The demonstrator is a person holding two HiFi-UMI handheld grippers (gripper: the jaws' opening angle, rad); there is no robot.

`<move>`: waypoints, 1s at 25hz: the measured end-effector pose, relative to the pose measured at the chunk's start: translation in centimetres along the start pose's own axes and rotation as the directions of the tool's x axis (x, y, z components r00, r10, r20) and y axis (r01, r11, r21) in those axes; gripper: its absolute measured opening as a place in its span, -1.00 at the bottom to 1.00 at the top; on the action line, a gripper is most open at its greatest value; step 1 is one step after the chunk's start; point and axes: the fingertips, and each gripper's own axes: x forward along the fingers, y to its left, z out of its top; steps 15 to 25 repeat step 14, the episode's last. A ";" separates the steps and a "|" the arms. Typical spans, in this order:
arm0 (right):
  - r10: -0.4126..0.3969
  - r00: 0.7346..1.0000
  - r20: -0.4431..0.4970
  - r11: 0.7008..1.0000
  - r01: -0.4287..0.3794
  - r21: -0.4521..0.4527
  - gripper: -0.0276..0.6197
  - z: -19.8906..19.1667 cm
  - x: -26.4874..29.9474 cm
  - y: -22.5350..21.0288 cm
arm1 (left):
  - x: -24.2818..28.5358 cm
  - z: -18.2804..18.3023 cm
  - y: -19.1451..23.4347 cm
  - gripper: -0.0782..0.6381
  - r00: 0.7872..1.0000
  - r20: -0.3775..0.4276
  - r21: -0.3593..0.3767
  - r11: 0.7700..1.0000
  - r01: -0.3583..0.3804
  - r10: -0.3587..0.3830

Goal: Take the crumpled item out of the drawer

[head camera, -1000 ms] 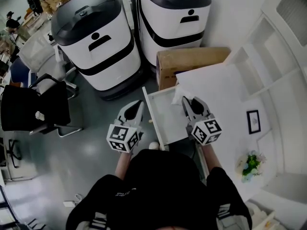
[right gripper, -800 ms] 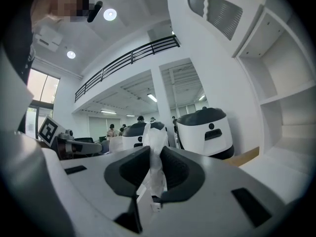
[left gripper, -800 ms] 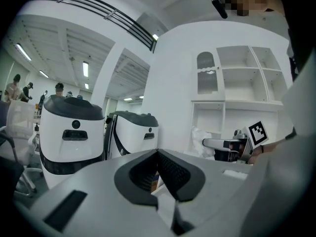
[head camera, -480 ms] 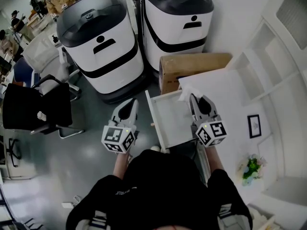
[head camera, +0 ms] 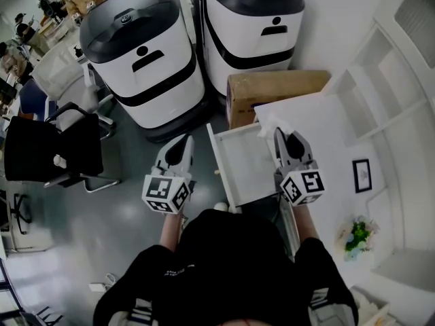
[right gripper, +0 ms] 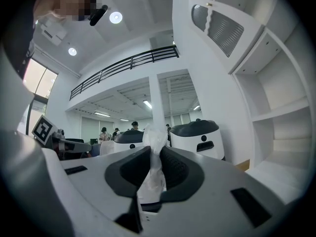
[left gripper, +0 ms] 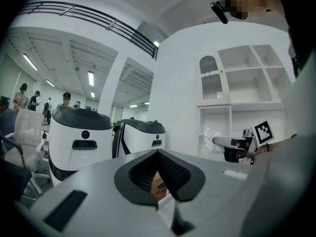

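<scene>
Beneath the right gripper [head camera: 279,133], an open white drawer [head camera: 239,175], pulled out of a white desk [head camera: 326,131] on that gripper's right. Ahead of both grippers, a brown cardboard box [head camera: 272,87] on the grey floor [head camera: 136,216], and beyond it two big white-and-black machines [head camera: 146,60] side by side. Well off to the left of the left gripper [head camera: 187,141], a black office chair [head camera: 47,148], with people at desks further back. Far to the right, white wall shelves [head camera: 380,73], and on the desk top a small framed picture [head camera: 359,172] and a bunch of flowers [head camera: 353,233].

Held out level in front of the body, one in each hand, pointing away from the person. On the left, out over the floor beside the drawer front, jaws pressed together at the tips with nothing between them. On the right, above the drawer's far end, pinching a crumpled white tissue [head camera: 266,123] between the pads. Sticks up and out past the jaw tips.
</scene>
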 end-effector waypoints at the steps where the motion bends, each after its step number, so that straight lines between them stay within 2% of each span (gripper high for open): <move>1: -0.001 1.000 0.002 1.000 0.001 -0.001 -0.76 0.1 0.0 -0.1 | 0.0 0.2 0.0 -0.79 1.000 0.002 0.003 1.000 -0.002 0.002; 25: -0.012 1.000 0.006 1.000 0.012 -0.002 -0.76 0.4 -0.1 -0.8 | 0.1 1.1 0.3 -0.79 1.000 0.018 0.016 1.000 -0.019 0.019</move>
